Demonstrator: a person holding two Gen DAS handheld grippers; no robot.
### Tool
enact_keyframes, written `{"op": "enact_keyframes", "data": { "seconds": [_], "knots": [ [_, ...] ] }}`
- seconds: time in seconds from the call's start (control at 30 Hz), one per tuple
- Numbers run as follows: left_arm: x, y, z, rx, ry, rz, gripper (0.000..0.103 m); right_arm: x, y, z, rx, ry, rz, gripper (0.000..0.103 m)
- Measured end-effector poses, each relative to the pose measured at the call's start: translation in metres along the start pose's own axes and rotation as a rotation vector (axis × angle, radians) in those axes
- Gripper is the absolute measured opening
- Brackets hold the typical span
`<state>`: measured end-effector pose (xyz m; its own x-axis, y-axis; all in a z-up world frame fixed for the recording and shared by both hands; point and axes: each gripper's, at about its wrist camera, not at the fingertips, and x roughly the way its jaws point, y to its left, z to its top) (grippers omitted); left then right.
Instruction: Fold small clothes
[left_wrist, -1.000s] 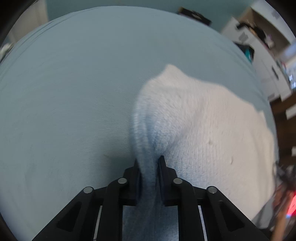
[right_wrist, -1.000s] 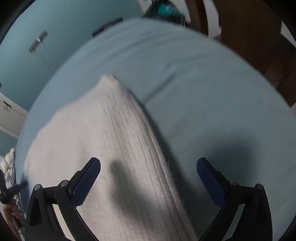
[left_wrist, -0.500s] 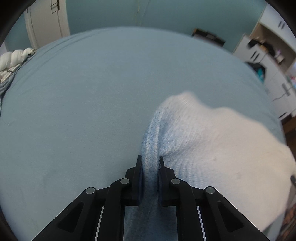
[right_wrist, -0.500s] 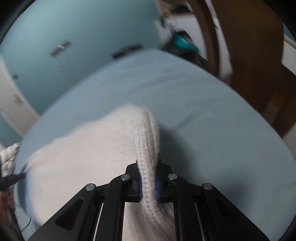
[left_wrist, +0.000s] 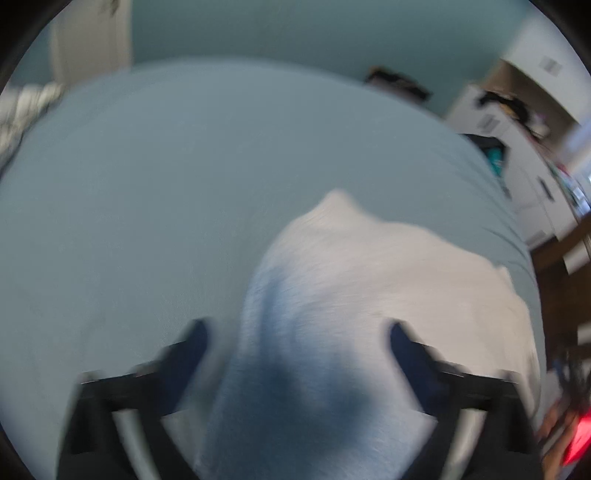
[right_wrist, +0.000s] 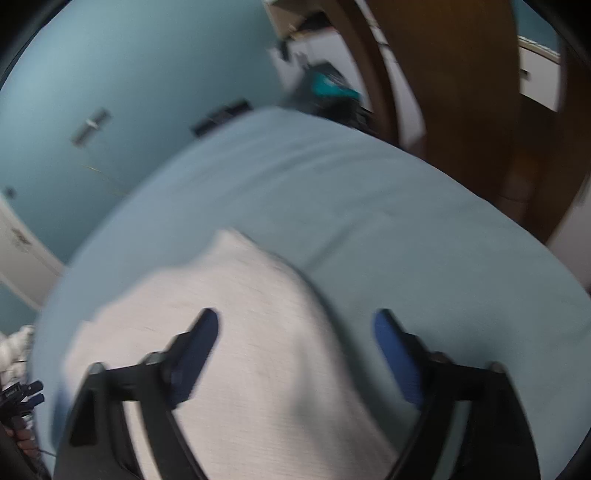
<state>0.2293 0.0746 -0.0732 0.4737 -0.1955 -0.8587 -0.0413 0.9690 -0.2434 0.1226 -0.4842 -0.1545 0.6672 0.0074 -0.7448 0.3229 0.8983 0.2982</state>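
A white knitted garment (left_wrist: 369, 288) lies on the light blue bed sheet (left_wrist: 147, 206). My left gripper (left_wrist: 295, 336) is open, its two dark fingers spread on either side of the garment's near left edge. In the right wrist view the same garment (right_wrist: 236, 317) lies under my right gripper (right_wrist: 295, 328), which is open over its right edge, one finger above the cloth and one above the sheet (right_wrist: 424, 258). Both views are motion-blurred.
White drawers and shelves (left_wrist: 517, 147) stand beyond the bed's far right. A wooden bed frame or door (right_wrist: 461, 92) rises at the right. A braided white item (left_wrist: 26, 107) lies at the bed's left edge. A teal wall (right_wrist: 129, 74) is behind.
Both grippers were shut on the garment's edges half a second ago and have opened, letting the cloth go. The garment now lies flatter on the sheet.
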Motion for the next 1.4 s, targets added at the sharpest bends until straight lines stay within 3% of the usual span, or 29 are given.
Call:
{"op": "enact_keyframes", "data": {
  "seconds": [0.03, 0.1, 0.2, 0.3, 0.43, 0.5, 0.53, 0.57, 0.7, 0.73, 0.9, 0.93, 0.97, 1.03, 1.1, 1.17, 1.2, 1.27, 1.4],
  "knots": [
    [-0.008, -0.011, -0.005, 0.066, -0.009, -0.016, 0.103, 0.005, 0.005, 0.006, -0.013, 0.008, 0.039, 0.087],
    [-0.012, -0.033, -0.015, 0.212, 0.014, -0.046, 0.103, 0.034, 0.017, 0.025, -0.068, 0.099, 0.035, 0.087],
    [0.004, -0.059, -0.033, 0.349, 0.084, -0.032, 0.103, 0.077, 0.027, 0.054, -0.122, 0.226, 0.046, 0.087],
    [0.039, -0.067, -0.039, 0.387, 0.182, 0.039, 0.103, 0.125, 0.033, 0.076, -0.137, 0.318, 0.019, 0.087],
    [0.077, -0.048, -0.047, 0.32, 0.282, 0.126, 0.103, 0.188, 0.052, 0.08, -0.157, 0.465, -0.026, 0.085],
    [0.09, -0.042, -0.049, 0.3, 0.297, 0.098, 0.103, 0.208, 0.063, 0.07, -0.214, 0.508, -0.057, 0.068],
    [0.09, -0.04, -0.048, 0.295, 0.286, 0.085, 0.103, 0.208, 0.071, 0.066, -0.271, 0.482, -0.094, 0.044],
    [0.089, -0.039, -0.047, 0.299, 0.281, 0.079, 0.103, 0.205, 0.076, 0.066, -0.311, 0.442, -0.108, 0.005],
    [0.091, -0.037, -0.038, 0.283, 0.262, 0.078, 0.103, 0.167, 0.079, 0.079, -0.283, 0.167, -0.172, 0.006],
    [0.089, -0.035, -0.037, 0.276, 0.261, 0.078, 0.103, 0.164, 0.078, 0.078, -0.277, 0.135, -0.18, 0.006],
    [0.092, -0.032, -0.037, 0.276, 0.251, 0.066, 0.103, 0.198, 0.078, 0.051, -0.386, 0.198, -0.294, 0.006],
    [0.093, -0.03, -0.037, 0.276, 0.248, 0.063, 0.103, 0.19, 0.079, 0.05, -0.39, 0.162, -0.31, 0.013],
    [0.102, -0.028, -0.033, 0.277, 0.247, 0.061, 0.103, 0.183, 0.079, 0.052, -0.368, 0.15, -0.307, 0.03],
    [0.102, -0.03, -0.031, 0.276, 0.248, 0.067, 0.103, 0.153, 0.071, 0.058, -0.26, 0.154, -0.273, 0.041],
    [0.092, -0.034, -0.03, 0.267, 0.234, 0.103, 0.103, 0.114, 0.062, 0.059, -0.151, 0.117, -0.207, 0.046],
    [0.07, -0.043, -0.028, 0.273, 0.18, 0.188, 0.103, 0.07, 0.052, 0.052, -0.042, 0.1, -0.147, 0.076],
    [0.059, -0.048, -0.028, 0.287, 0.148, 0.226, 0.103, 0.043, 0.045, 0.044, 0.017, 0.096, -0.102, 0.082],
    [0.031, -0.06, -0.027, 0.326, 0.065, 0.289, 0.103, -0.011, 0.033, 0.02, 0.107, 0.088, 0.023, 0.085],
    [-0.032, -0.077, -0.042, 0.34, -0.108, 0.334, 0.103, -0.072, 0.021, -0.017, 0.149, 0.079, 0.101, 0.085]
  ]
}}
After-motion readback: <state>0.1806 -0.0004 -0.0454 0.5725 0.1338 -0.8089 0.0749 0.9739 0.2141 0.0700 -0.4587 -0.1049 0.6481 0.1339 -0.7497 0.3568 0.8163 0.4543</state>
